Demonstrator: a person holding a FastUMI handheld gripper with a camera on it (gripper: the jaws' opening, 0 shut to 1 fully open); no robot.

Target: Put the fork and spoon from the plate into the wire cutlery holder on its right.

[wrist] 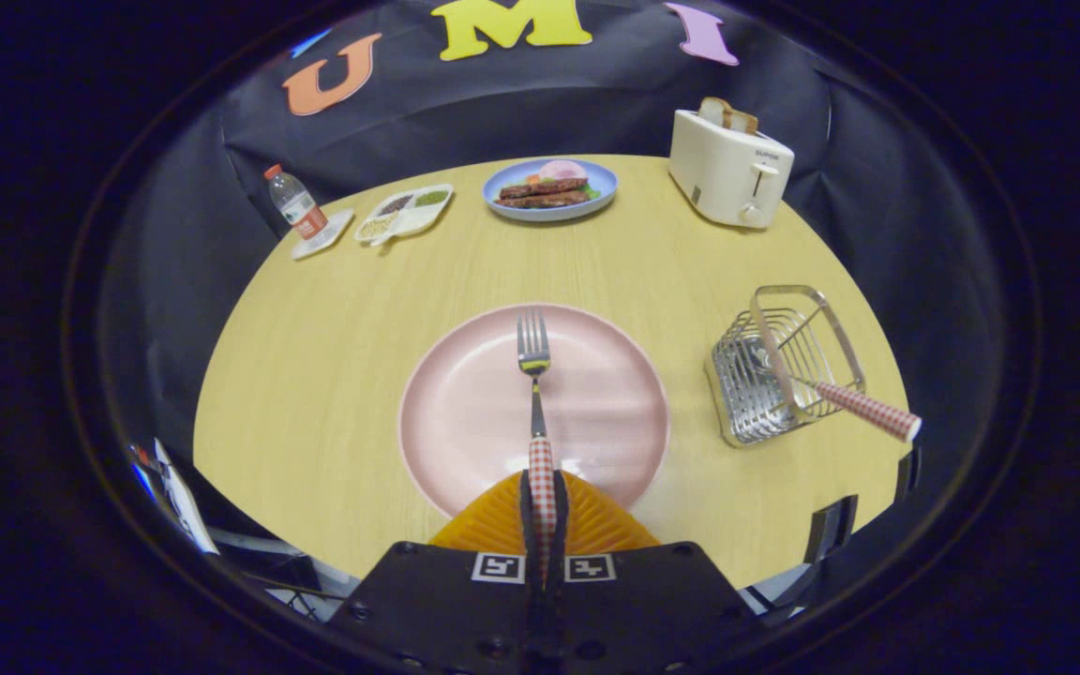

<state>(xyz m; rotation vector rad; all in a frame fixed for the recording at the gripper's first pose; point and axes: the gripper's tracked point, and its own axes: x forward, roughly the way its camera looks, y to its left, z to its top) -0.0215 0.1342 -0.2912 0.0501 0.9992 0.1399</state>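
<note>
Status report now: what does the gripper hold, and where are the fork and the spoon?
Gripper shut on checked fork handle. Metal fork over pink round plate. Checked-handled spoon already in wire cutlery holder. Nothing in between.

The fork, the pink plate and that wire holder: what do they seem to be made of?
Fork: shiny metal tines and neck, with a red-checked handle, maybe plastic; the hand-held gripper is shut on that handle. Pink plate: smooth, with a soft sheen, plastic or glazed ceramic; hard to tell. Wire cutlery holder: bright, reflective metal wire, likely chrome or steel.
</note>
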